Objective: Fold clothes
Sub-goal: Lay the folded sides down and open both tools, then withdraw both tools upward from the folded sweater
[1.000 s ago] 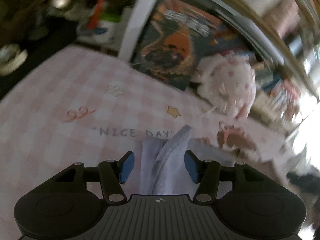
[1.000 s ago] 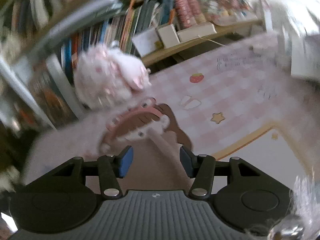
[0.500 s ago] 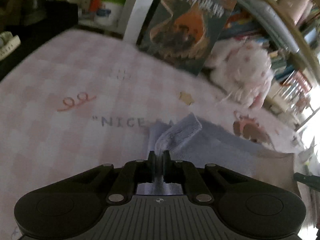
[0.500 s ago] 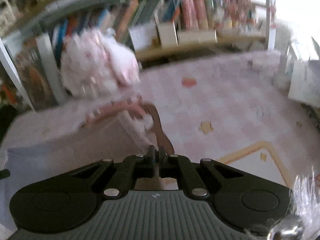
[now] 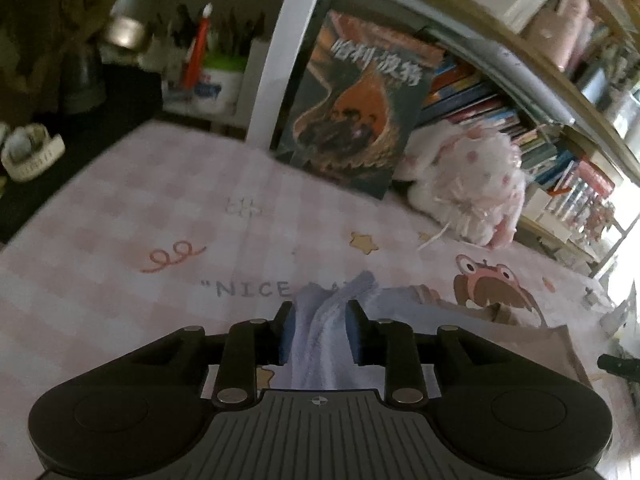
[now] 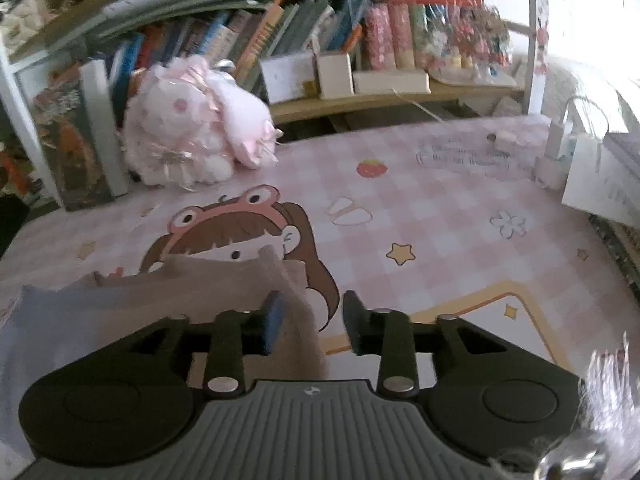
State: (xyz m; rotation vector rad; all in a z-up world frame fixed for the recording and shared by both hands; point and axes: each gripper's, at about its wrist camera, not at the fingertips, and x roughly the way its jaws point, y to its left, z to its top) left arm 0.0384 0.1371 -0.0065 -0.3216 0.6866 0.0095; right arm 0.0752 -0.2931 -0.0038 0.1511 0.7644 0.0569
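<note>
Lay flat on the pink checked bench [image 6: 440,216]: the cloth [image 5: 404,312]. Left claw [image 5: 320,330] spread, bluish corner loose between. Right claw [image 6: 312,320] spread, brownish edge against one pad. Best re-pinched evenly at both corners before lifting.

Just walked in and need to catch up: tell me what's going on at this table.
A person is folding a cloth on the pink checked table cover, one hand-held gripper in each hand. The left hand-held gripper has the cloth's pale blue end bunched between its fingers, jaws partly open. The right hand-held gripper stands open, with the brownish end draped beside its left finger. A plush toy sits behind, by the bookshelf.
</note>
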